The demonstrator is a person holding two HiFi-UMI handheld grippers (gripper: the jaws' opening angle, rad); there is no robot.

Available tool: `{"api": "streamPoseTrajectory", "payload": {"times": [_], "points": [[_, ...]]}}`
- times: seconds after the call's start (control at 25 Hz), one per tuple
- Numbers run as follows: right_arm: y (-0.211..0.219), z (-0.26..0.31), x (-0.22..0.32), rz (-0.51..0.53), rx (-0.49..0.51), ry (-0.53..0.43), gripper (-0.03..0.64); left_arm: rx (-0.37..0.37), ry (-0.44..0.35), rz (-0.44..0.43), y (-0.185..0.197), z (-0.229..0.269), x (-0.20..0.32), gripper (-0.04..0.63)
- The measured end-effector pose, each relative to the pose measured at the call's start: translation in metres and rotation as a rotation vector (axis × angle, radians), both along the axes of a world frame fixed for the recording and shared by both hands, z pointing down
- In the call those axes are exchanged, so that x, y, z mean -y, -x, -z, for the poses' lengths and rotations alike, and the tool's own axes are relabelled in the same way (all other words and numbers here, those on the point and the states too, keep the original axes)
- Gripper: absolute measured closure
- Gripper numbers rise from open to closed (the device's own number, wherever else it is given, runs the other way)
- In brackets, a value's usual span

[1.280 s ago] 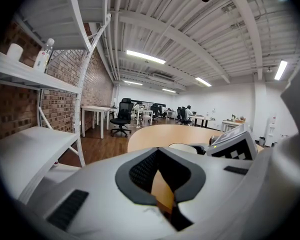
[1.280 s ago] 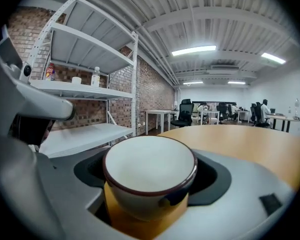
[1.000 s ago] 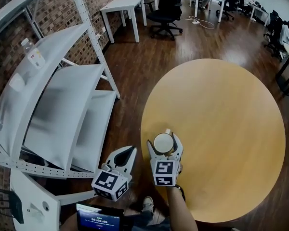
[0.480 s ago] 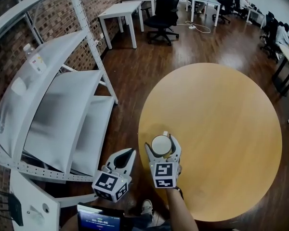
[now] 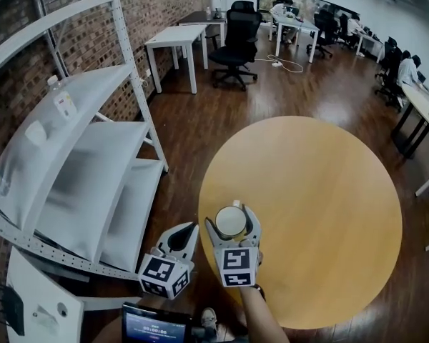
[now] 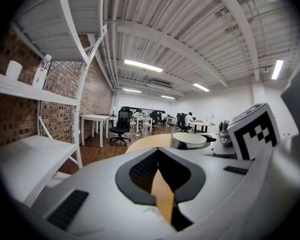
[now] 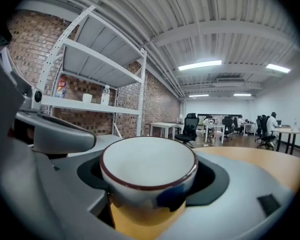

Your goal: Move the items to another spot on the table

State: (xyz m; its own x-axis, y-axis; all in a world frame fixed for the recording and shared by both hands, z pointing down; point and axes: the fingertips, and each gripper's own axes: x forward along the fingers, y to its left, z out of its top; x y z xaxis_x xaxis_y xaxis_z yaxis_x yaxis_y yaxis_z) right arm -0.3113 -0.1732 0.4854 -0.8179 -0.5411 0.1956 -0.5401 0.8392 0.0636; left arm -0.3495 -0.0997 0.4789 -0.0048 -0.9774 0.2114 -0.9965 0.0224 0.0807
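Cup (image 5: 229,220): white, dark-red rim, interior bare white; over the near-left part of the round table (image 5: 322,191).
Right gripper (image 5: 231,219): jaws wide, clamped round the cup.
Left gripper (image 5: 182,233): jaws together, holding nothing.

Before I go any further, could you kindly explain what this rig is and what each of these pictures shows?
There is no robot here: a person holds a two-jaw gripper in each hand. The wide picture comes from a camera on the person's head, looking down. The other two come from cameras riding on each gripper, looking along its jaws. The right gripper is closed on a white cup with a dark red rim. The left gripper is shut and empty, just off the table's left edge. The cubes with square markers are parts of the grippers. I see no other item on the round wooden table. A white shelving rack stands to the left, with a bottle on it.
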Motion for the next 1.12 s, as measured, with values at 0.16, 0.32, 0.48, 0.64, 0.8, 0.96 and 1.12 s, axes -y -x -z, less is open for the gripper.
{"api": "streamPoseTrajectory", "payload": {"times": [0.16, 0.32, 0.48, 0.64, 0.8, 0.96, 1.12], "points": [[-0.010, 0.028, -0.006, -0.012, 0.018, -0.031, 0.216, -0.004, -0.027, 0.005, -0.008, 0.013, -0.004, 0.594], [-0.017, 0.057, -0.015, -0.019, 0.047, -0.063, 0.216, 0.005, -0.065, 0.009, -0.013, 0.035, -0.007, 0.594], [-0.025, 0.081, -0.021, -0.026, 0.069, -0.098, 0.216, 0.012, -0.100, 0.020, -0.015, 0.055, -0.007, 0.594], [-0.033, 0.091, -0.025, -0.033, 0.077, -0.114, 0.216, 0.020, -0.117, 0.015, -0.022, 0.068, -0.006, 0.594], [-0.043, 0.098, -0.024, -0.048, 0.082, -0.125, 0.216, 0.018, -0.134, 0.002, -0.032, 0.074, -0.005, 0.594], [-0.065, 0.106, -0.017, -0.075, 0.088, -0.132, 0.216, 0.014, -0.144, -0.022, -0.052, 0.083, 0.003, 0.594], [-0.098, 0.116, -0.006, -0.122, 0.082, -0.149, 0.216, 0.010, -0.164, -0.065, -0.083, 0.093, 0.016, 0.594]]}}
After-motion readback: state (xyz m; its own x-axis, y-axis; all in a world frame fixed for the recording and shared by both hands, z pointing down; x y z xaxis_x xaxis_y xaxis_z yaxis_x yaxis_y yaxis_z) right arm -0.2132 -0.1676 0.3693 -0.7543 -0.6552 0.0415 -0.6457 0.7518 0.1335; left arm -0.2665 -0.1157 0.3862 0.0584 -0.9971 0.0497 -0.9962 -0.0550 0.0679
